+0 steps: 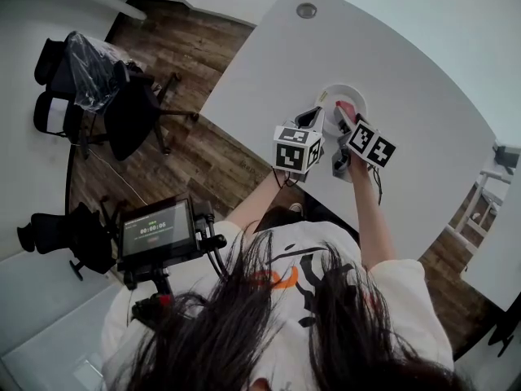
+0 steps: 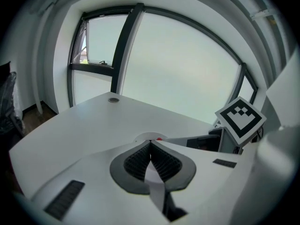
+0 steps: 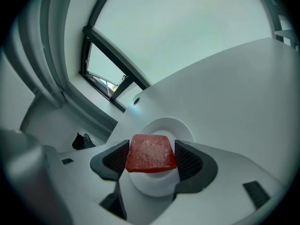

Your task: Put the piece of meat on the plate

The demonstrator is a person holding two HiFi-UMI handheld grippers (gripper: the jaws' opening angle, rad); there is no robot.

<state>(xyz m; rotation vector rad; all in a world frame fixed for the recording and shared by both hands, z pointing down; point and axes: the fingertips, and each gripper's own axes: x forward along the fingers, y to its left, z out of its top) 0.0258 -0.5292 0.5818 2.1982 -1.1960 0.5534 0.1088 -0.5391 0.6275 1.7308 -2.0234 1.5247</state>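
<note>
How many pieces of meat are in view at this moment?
1. The red piece of meat is clamped between the right gripper's jaws, over the white plate on the table. None shows elsewhere, though part of the plate is hidden.

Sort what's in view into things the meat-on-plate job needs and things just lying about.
For the job:
- piece of meat, clamped in the right gripper
- plate, under the meat
- table, which bears the plate

Just about:
- left gripper, shut on nothing
- office chairs
- small screen
- window
</note>
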